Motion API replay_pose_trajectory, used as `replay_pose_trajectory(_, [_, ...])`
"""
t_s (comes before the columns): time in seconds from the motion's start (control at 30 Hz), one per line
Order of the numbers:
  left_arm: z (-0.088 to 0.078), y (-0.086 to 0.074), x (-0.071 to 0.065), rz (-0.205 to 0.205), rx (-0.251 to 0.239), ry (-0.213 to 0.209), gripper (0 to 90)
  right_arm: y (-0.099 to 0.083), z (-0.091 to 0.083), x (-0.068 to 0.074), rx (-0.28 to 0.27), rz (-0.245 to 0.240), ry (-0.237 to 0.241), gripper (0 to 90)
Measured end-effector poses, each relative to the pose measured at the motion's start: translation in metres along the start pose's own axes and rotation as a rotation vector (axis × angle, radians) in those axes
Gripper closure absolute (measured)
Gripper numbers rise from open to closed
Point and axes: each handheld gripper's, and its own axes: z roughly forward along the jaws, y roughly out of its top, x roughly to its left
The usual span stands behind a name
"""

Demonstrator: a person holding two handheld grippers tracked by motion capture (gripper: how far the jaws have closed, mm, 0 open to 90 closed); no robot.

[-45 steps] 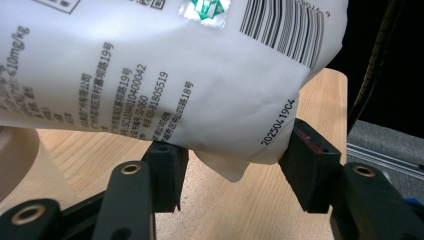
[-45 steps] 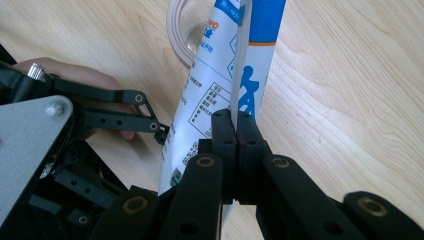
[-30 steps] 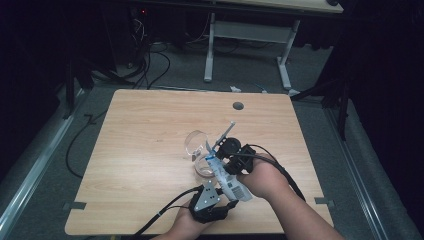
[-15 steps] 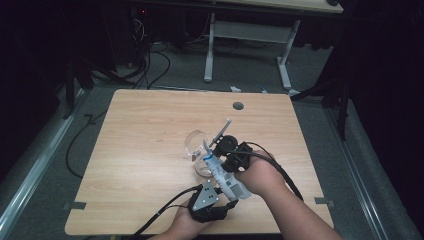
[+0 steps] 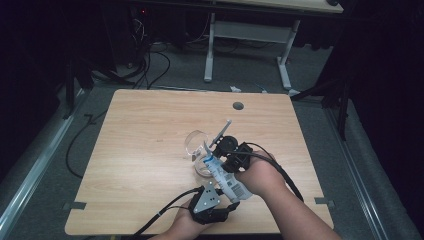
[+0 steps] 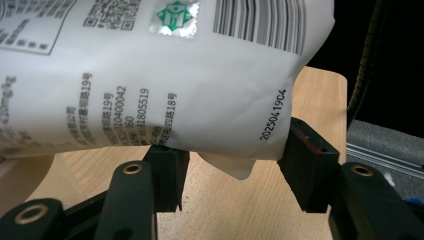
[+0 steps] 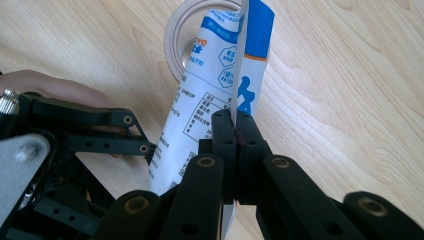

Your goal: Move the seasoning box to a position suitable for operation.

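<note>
1. My right gripper [image 7: 235,131] is pressed together on a thin flat thing, a knife-like blade by its look, that stands edge-on along the pouch [image 7: 216,95].
2. My left gripper [image 6: 232,167] has just been opening. Its jaws stand spread on either side of the pouch's [image 6: 150,75] bottom corner, the pads apart from the film as far as I can tell.
3. The pouch [image 5: 224,175] lies tilted over the table [image 5: 150,130], its long axis running from my hands at the near edge up and away to the clear glass [image 5: 197,145].
4. The blue top end hangs over the glass rim [image 7: 175,30]; the sealed bottom sits between my left jaws.
5. My left gripper [image 5: 210,202] is nearer the pouch's bottom, my right gripper [image 5: 220,145] nearer its top, so the top end is the right's job, I judge.
</note>
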Motion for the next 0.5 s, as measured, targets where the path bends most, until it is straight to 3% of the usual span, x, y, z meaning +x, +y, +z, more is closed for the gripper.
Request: replay_pose_trajectory(0.5, [-0.0018, 0.0049, -0.0011, 0.011, -0.017, -0.007, 49.7, 0.0045, -0.0003, 0.0022, 0.008, -0.022, -0.007, 89.9])
